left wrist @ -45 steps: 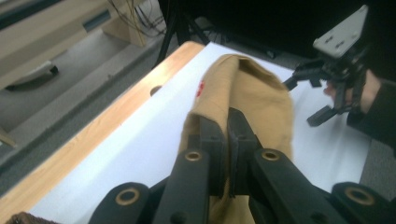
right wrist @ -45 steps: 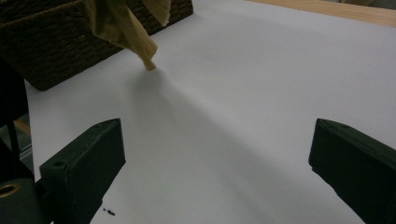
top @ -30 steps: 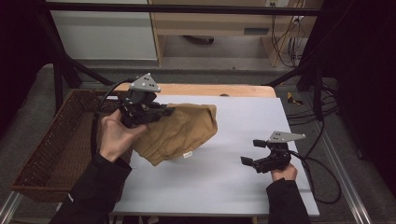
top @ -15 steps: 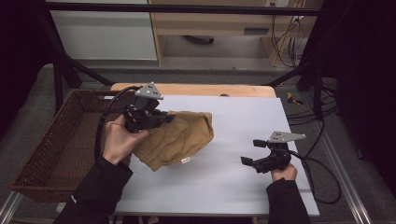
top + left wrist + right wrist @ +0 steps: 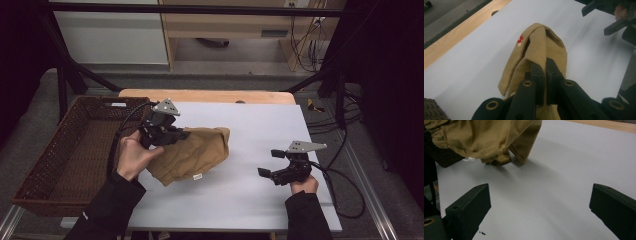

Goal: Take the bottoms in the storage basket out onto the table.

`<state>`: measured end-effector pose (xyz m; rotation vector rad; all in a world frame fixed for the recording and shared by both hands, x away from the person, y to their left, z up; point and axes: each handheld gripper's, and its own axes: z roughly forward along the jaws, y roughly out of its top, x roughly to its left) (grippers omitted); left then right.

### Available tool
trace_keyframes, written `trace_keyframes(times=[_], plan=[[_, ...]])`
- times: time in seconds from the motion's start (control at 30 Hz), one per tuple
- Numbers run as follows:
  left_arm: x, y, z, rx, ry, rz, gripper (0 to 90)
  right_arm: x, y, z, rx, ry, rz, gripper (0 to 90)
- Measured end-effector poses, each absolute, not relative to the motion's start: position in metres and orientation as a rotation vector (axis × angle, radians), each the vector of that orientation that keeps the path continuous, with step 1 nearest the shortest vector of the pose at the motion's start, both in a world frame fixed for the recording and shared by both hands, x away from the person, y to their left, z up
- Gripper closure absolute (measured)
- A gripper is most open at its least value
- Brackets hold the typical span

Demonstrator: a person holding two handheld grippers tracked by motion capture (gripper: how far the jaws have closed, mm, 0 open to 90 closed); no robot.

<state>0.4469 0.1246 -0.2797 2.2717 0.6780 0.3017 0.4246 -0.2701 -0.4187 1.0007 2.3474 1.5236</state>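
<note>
Bare white tabletop (image 5: 250, 200) between the bunched tan cloth garment (image 5: 192, 152) and the wide-open right gripper (image 5: 272, 163): free passage. Blocked leftward by the brown wicker basket (image 5: 45, 165) just beside the table's edge.

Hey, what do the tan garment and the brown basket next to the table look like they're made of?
The tan garment looks like soft woven cloth, maybe cotton, matte: it creases and droops where the left hand-held gripper pinches it. The brown basket looks like woven wicker or rattan: its walls show a tight plaited weave, dull finish.
</note>
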Motion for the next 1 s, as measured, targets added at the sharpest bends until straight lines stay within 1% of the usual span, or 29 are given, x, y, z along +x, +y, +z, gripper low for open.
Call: trace_keyframes(times=[1.0], plan=[[0.447, 0.113, -0.33, 2.317, 0.675, 0.212, 86.7, 0.425, -0.27, -0.419, 1.005, 2.345, 1.523, 4.3]])
